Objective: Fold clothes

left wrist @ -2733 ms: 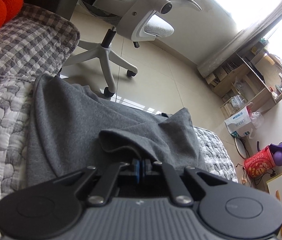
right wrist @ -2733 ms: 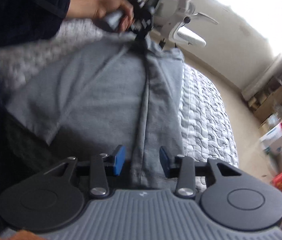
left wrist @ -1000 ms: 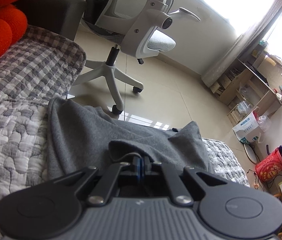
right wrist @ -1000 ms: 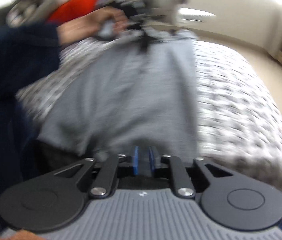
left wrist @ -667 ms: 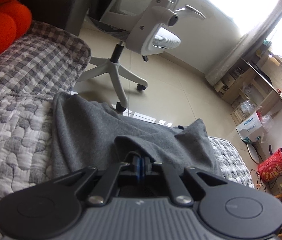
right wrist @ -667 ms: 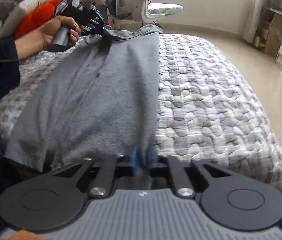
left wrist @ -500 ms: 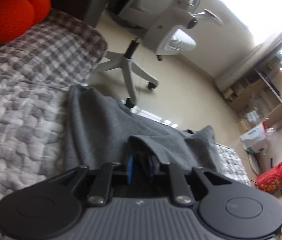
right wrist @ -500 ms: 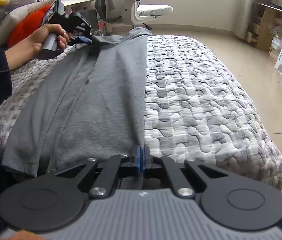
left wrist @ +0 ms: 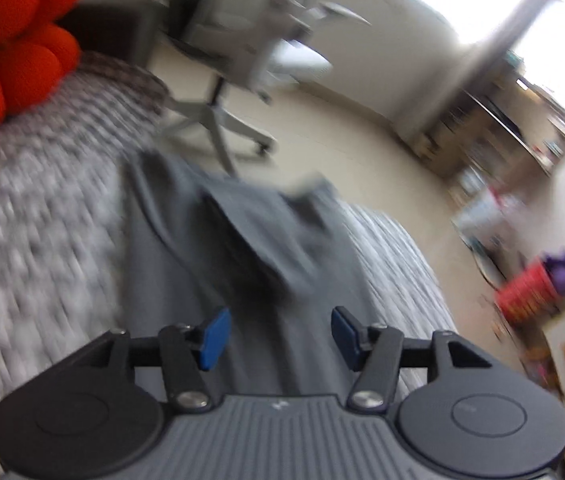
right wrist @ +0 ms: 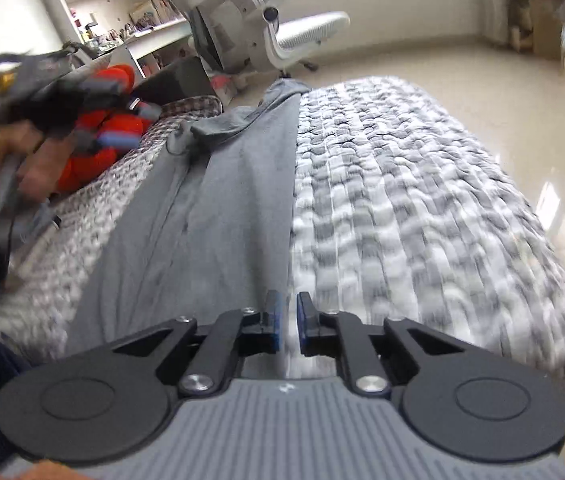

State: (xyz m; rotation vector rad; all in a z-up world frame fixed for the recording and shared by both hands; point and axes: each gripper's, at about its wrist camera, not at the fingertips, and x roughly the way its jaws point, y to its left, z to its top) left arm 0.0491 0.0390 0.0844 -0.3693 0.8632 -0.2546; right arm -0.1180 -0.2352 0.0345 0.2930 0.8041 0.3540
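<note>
The long grey knit garment [right wrist: 218, 216] lies lengthwise down the grey-and-white quilted bed [right wrist: 402, 208], its far end blurred near the bed's far edge. The left gripper [left wrist: 278, 334] has its fingers wide apart over it. The right gripper [right wrist: 287, 322] has its fingers slightly apart at the garment's near edge, holding nothing.

My left gripper [left wrist: 276, 334] is wide open and holds nothing. My right gripper [right wrist: 287, 322] is open just a little.
</note>
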